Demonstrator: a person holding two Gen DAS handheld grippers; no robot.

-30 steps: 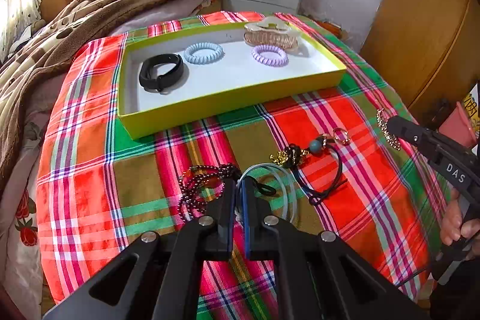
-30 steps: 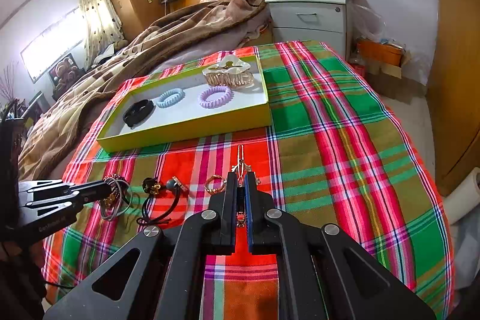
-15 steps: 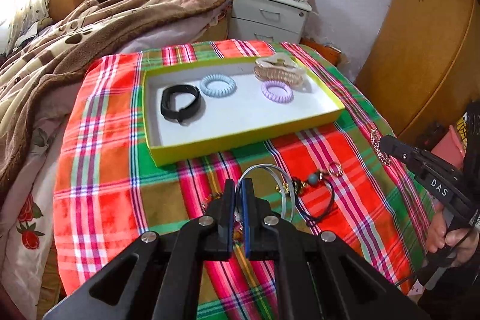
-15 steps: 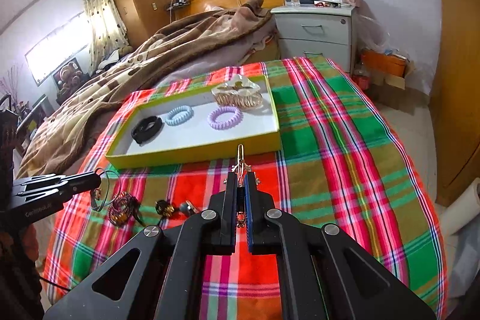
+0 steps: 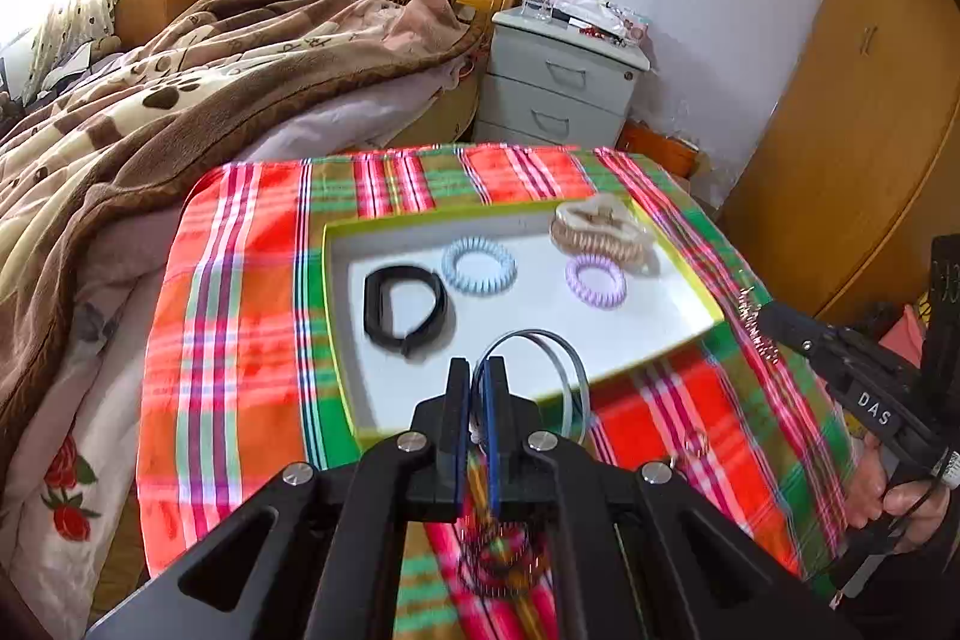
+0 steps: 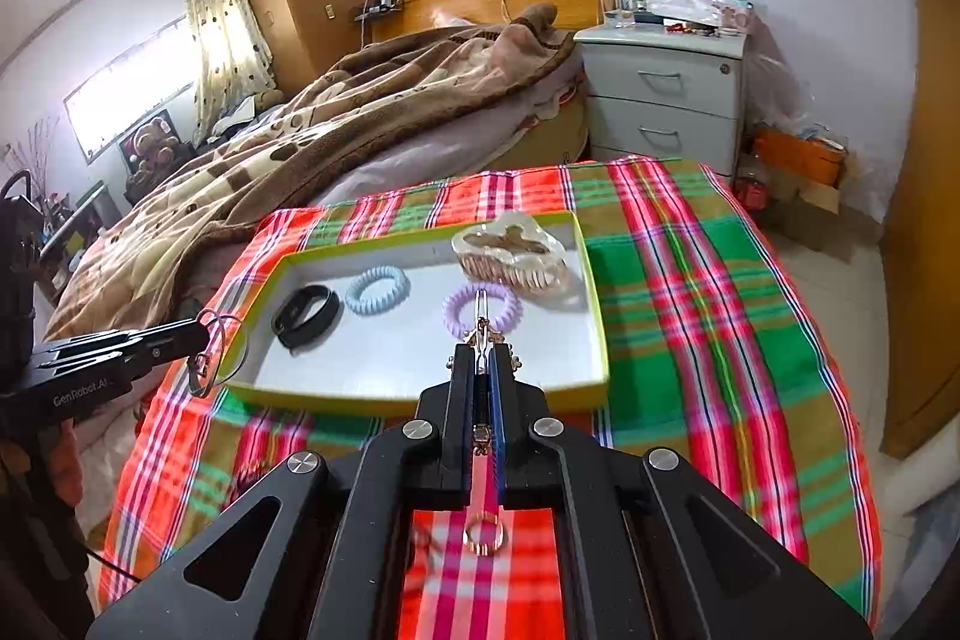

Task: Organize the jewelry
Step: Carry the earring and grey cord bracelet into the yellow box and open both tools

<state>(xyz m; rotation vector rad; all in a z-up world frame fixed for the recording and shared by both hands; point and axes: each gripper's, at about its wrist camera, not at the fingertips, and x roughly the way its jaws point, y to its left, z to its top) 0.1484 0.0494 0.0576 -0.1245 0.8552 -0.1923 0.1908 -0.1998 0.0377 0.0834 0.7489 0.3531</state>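
**Over the tray: both tongs loaded**

Centre frame in both views sits the yellow-rimmed tray (image 5: 342,316) on the plaid cloth (image 5: 228,316), white floor showing. Inside it: black band (image 5: 405,304) at left, blue coil tie (image 5: 479,265) beside it, purple coil tie (image 5: 595,280) further right, beige claw clip (image 5: 597,232) at the far right corner, touching or just behind the purple tie

Left gripper (image 5: 477,388), lower centre of the left view: fingers pressed together, pinching a thin blue-grey hoop bangle (image 5: 570,370) that loops out to the right, hanging over the tray's near edge. Right view shows the same tool at left of frame, hoop dangling at the tray's left rim

Right gripper (image 6: 478,370), lower centre of the right view: fingers pinched on a gold chain piece (image 6: 480,322); its tip sticks up past the fingertips, lined up with the purple tie, above the tray's near part

Loose on the cloth near the bottom of frame: gold ring (image 6: 485,533), dark beaded bracelet (image 5: 498,559), blurred
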